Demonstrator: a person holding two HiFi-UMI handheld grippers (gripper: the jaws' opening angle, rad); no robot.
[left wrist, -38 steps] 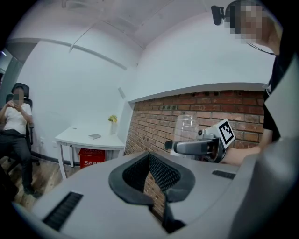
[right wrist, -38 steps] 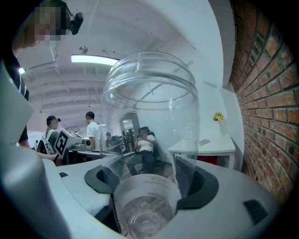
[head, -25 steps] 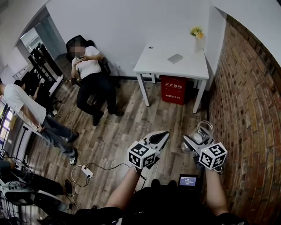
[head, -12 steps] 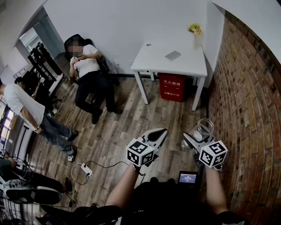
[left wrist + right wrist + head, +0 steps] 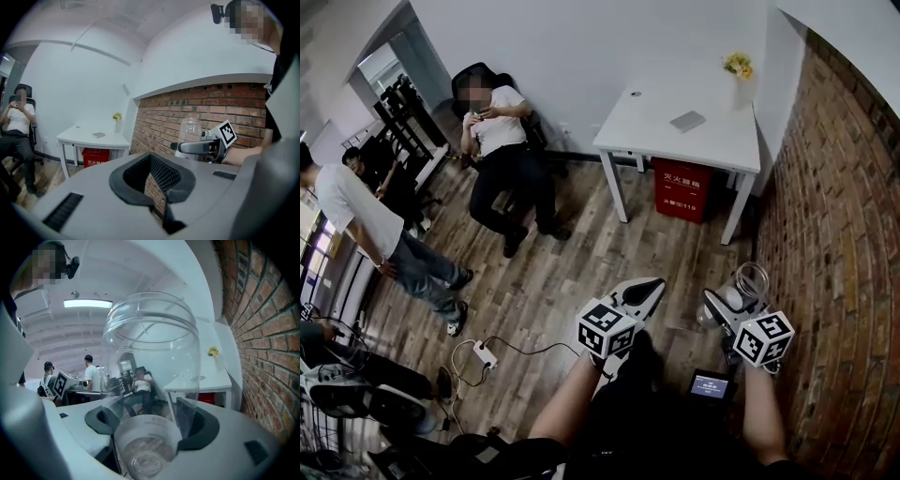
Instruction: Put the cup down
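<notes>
**Cup in the air, no landing spot under it yet**

Right tool (image 5: 149,425): pads clamped on the clear plastic cup (image 5: 150,352), low down near its base. The cup is upright, mouth up, and looks empty. It hangs over the wood floor (image 5: 553,281) with nothing under it.

Risk one: the grip sits low on a thin, slick wall. If I tip or jerk the tool, the tall top could lever over. If I squeeze harder, the wall may buckle.

Left tool (image 5: 152,176): jaws together, nothing in them, held beside the right one. So there is no backup on the cup.

Risk two: the brick wall (image 5: 844,234) is close on the right. A swing that way could clip the rim and knock the cup loose.

A power strip (image 5: 485,359) and its cable lie on the floor ahead-left, a trip hazard if I drift there.

Far off is the white tabletop (image 5: 675,141), well apart from the cup. My guess is that's where it lands. On it are a small grey flat item (image 5: 687,120) and a vase of yellow flowers (image 5: 737,80) at the wall corner.

Risk three: if I let go before the base sits flat, the cup could tip and roll off. Coming in by that corner could hit the vase.

The red box (image 5: 682,190) under the tabletop is out of the way. The seated person (image 5: 502,150) is off to the left of the route.
</notes>
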